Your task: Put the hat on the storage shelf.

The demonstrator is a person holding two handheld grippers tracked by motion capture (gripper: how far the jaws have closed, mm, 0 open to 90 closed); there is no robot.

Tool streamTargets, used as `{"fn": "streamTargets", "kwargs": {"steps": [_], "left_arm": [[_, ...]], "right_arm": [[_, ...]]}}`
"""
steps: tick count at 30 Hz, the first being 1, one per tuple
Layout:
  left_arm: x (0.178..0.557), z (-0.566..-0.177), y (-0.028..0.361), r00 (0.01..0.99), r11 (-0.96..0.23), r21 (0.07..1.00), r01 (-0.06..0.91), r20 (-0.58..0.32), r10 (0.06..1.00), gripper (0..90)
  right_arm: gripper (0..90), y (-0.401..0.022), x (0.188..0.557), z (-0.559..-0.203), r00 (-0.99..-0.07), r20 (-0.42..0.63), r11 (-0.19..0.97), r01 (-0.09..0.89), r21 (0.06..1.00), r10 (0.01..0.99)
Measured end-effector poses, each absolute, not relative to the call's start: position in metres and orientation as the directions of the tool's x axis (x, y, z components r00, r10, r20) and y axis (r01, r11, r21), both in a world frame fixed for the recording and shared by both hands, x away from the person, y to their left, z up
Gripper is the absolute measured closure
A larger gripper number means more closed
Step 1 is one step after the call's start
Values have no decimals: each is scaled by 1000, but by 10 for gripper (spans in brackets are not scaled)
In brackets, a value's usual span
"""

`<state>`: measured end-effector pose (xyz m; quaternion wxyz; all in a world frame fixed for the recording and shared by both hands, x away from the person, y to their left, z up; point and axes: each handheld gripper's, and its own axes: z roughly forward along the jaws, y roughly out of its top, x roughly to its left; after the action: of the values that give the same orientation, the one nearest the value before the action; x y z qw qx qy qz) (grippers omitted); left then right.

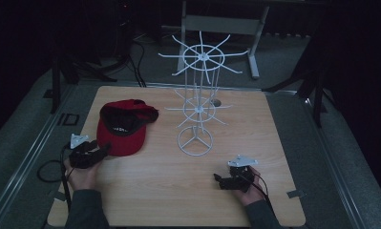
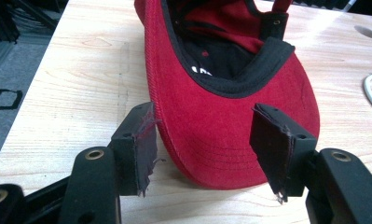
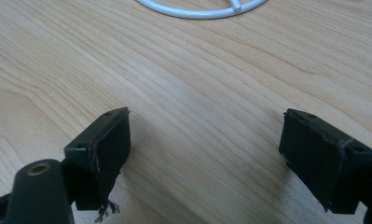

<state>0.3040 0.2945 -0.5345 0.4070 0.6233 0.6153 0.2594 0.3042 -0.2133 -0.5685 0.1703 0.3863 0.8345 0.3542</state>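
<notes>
Item: red corduroy baseball cap with black lining and black sweatband, lying upside down on the light wood-grain surface, opening upward, brim toward the person. White writing shows on the black inner band, in the high view and in the left gripper view; too small and partly hidden to read. A black strap with a small metal eyelet sits at the cap's far rim in the left gripper view.

Left hand-held gripper: black, two-jawed, at the cap's near edge. Jaws stand wide apart, one on either side of the brim's tip; the left pad is at or just against the brim's edge, the right pad stands clear of it, no clamping. Pad coverings frayed at the lower corners. Grey three-cornered plate on top, cable trailing off to the cap's left.

White wire display rack: upright, to the right of the cap, on a ring base with three spokes; two tiers of radiating wire arms. No label visible.

Right hand-held gripper: black, well to the right of the cap, nearer the person than the rack's base. Jaws spread wide over bare wood, nothing between them; loose threads hang from the left pad.

A dark floor marking left of the cap, in the left gripper view, is cut off and unreadable.
</notes>
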Motion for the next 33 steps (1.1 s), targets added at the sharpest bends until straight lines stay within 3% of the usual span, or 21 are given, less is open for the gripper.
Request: {"fn": "streamTargets", "kwargs": {"steps": [9, 15, 24, 33], "left_arm": [[305, -535, 298, 97, 97, 826, 555, -180, 979, 420], [313, -538, 303, 112, 127, 807, 577, -232, 966, 436], [319, -538, 303, 134, 113, 785, 609, -242, 961, 513], [323, -537, 298, 200, 73, 768, 636, -255, 946, 652]], "right_arm": [[163, -213, 304, -568, -643, -10, 450, 525, 722, 766], [163, -213, 304, -569, -644, -11, 451, 524, 723, 765], [163, -213, 304, -568, -643, -10, 451, 525, 722, 766], [163, -213, 304, -569, -643, -10, 451, 524, 723, 765]]}}
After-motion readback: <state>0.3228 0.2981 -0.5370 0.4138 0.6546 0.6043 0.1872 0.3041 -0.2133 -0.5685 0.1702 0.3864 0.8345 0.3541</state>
